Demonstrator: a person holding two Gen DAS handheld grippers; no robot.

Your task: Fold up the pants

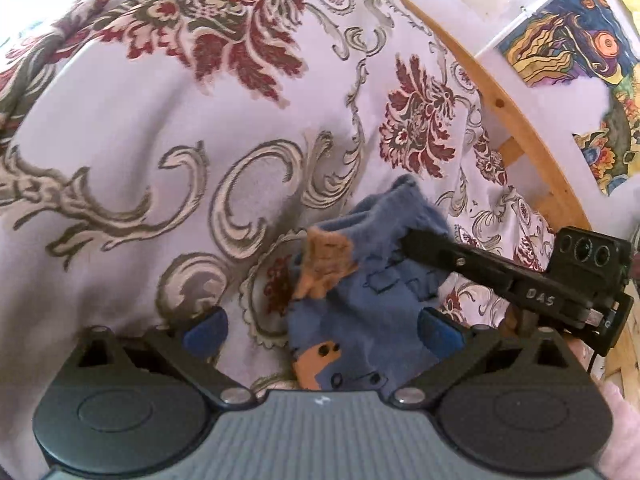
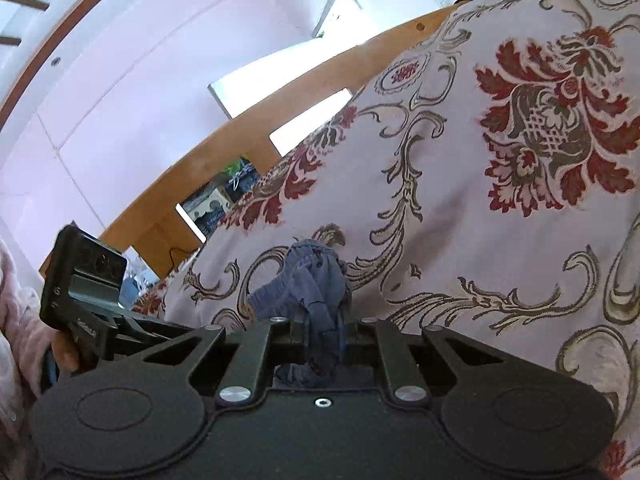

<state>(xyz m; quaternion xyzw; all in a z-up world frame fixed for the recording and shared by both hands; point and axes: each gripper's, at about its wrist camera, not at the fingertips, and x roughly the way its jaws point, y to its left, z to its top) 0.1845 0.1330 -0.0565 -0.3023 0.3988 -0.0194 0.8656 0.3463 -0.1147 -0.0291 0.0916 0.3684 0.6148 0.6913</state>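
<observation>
The right hand-held gripper (image 2: 322, 336) pinches bunched blue pants (image 2: 308, 288) above the floral bedspread (image 2: 460, 208).

You're working over a bed with a light wooden frame (image 1: 516, 120), covered by a pale lilac bedspread woven with dark red flowers and grey-beige scrolls (image 1: 168, 120). Directly on that cloth lies a small bunched pair of blue fabric pants with orange patches (image 1: 360, 300), near the frame-side edge.

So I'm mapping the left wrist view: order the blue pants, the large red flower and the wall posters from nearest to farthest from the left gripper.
From the left gripper:
1. Blue pants, between its fingers.
2. Large red flower, bedspread, right of centre.
3. Wall posters, beyond the bed frame, upper right.
</observation>
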